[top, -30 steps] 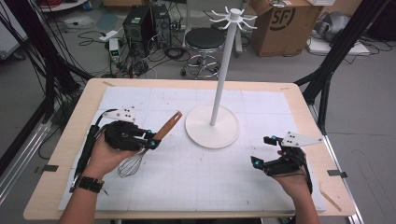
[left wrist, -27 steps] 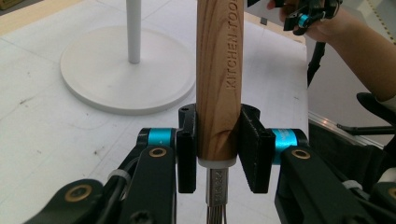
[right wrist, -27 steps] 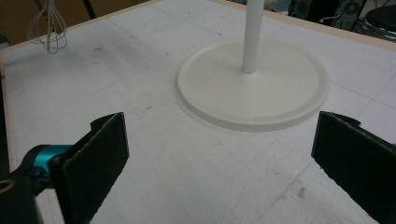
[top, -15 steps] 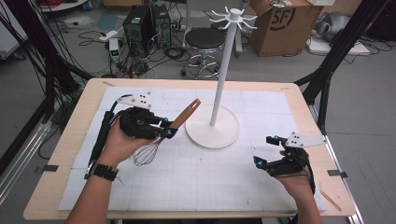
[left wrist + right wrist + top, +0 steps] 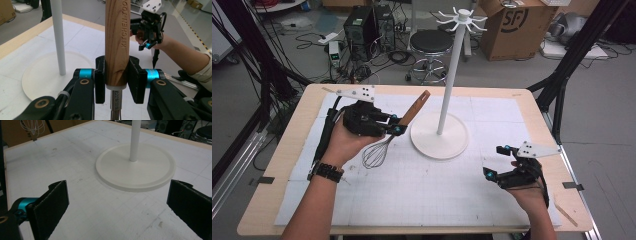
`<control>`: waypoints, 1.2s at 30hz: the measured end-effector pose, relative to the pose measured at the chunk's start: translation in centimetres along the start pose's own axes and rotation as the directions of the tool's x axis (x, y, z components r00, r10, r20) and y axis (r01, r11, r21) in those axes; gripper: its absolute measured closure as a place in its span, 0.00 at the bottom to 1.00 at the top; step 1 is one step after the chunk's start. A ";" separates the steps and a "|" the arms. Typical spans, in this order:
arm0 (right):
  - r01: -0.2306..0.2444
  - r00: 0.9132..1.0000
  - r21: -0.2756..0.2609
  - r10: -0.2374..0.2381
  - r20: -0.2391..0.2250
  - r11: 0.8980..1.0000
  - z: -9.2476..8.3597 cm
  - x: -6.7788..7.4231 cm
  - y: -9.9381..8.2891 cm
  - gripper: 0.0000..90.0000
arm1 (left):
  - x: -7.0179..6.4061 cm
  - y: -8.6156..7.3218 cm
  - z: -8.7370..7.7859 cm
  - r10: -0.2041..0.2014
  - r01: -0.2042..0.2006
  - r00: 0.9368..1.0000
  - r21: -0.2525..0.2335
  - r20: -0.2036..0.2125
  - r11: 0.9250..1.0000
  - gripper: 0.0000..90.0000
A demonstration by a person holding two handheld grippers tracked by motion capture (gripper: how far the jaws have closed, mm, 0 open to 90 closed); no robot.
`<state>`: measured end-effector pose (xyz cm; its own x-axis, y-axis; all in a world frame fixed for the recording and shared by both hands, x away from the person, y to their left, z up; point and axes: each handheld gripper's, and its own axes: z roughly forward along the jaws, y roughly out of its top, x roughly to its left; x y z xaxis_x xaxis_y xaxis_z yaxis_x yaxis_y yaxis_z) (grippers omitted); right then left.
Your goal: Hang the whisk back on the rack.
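Observation:
A whisk with a wooden handle (image 5: 414,107) and wire loops (image 5: 377,152) is clamped in my left gripper (image 5: 394,129), which is shut on the handle just above the metal collar. The handle tilts up toward the white hook stand (image 5: 449,75). In the left gripper view the pads (image 5: 99,82) press both sides of the handle (image 5: 117,37), with the stand's pole (image 5: 58,37) to the left. My right gripper (image 5: 494,161) rests low at the table's right side, open and with nothing between its fingers. In the right gripper view it (image 5: 120,202) faces the stand's round base (image 5: 136,170).
A white gridded mat (image 5: 422,195) covers the wooden table. The stand's hooks (image 5: 460,17) spread high above its base (image 5: 439,135). Beyond the far edge are a stool (image 5: 430,45), computer gear and a cardboard box (image 5: 512,27). Black frame posts flank the table.
My left hand has lifted the whisk off the mat and carried it away from the near edge and toward the stand. The right hand has stayed put.

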<state>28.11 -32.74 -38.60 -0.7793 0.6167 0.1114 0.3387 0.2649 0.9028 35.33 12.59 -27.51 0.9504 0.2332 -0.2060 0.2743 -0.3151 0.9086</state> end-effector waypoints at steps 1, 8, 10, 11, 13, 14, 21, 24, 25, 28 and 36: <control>-0.001 1.000 -0.001 0.001 0.000 1.000 0.0 0.0 0.0 0.03 | 0.1 0.2 -0.1 -0.003 0.003 1.000 -0.007 0.004 1.000 0.78; 0.003 1.000 0.002 -0.003 0.001 1.000 0.1 0.0 0.0 0.03 | 0.7 1.3 -0.6 -0.003 0.003 1.000 -0.012 0.006 1.000 0.78; 0.003 1.000 0.000 -0.003 0.001 1.000 0.1 0.0 0.0 0.03 | 0.8 1.9 -0.8 0.002 -0.002 1.000 -0.013 0.010 1.000 0.78; 0.003 1.000 0.000 -0.003 0.002 1.000 0.1 0.0 0.0 0.03 | 0.8 2.3 -0.9 0.010 -0.010 1.000 -0.011 0.008 1.000 0.78; 0.004 1.000 0.000 -0.004 0.001 1.000 0.1 0.0 0.0 0.03 | 0.8 3.1 -1.1 0.019 -0.019 1.000 -0.013 0.007 1.000 0.78; 0.005 1.000 0.001 -0.005 0.002 1.000 0.1 0.0 0.0 0.03 | 0.8 3.5 -1.1 0.020 -0.020 1.000 -0.016 0.008 1.000 0.78; 0.005 1.000 0.004 -0.005 -0.005 1.000 0.2 0.0 0.0 0.03 | 1.0 6.0 -1.3 0.047 -0.047 0.999 -0.016 0.006 0.999 0.78; 0.004 1.000 0.007 -0.004 -0.007 1.000 0.2 0.1 0.0 0.03 | 0.9 7.0 -1.2 0.057 -0.057 0.998 -0.014 0.003 0.998 0.78; 0.006 1.000 0.005 -0.006 -0.007 1.000 0.2 0.1 0.0 0.03 | 0.9 7.3 -1.2 0.061 -0.061 0.998 -0.014 0.002 0.998 0.78; 0.008 1.000 0.005 -0.008 -0.010 1.000 0.2 0.1 0.0 0.03 | 0.9 8.1 -1.0 0.068 -0.068 0.998 -0.017 0.004 0.998 0.78; 0.010 1.000 0.003 -0.010 -0.009 1.000 0.2 0.1 0.0 0.03 | 1.3 10.0 -0.5 0.076 -0.076 0.997 -0.027 -0.010 0.997 0.78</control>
<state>28.14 -32.46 -38.65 -0.7871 0.6076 0.1058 0.3324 0.2735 0.9026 39.21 10.14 -18.47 0.9669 0.2176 -0.1331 0.1972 -0.3067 0.9311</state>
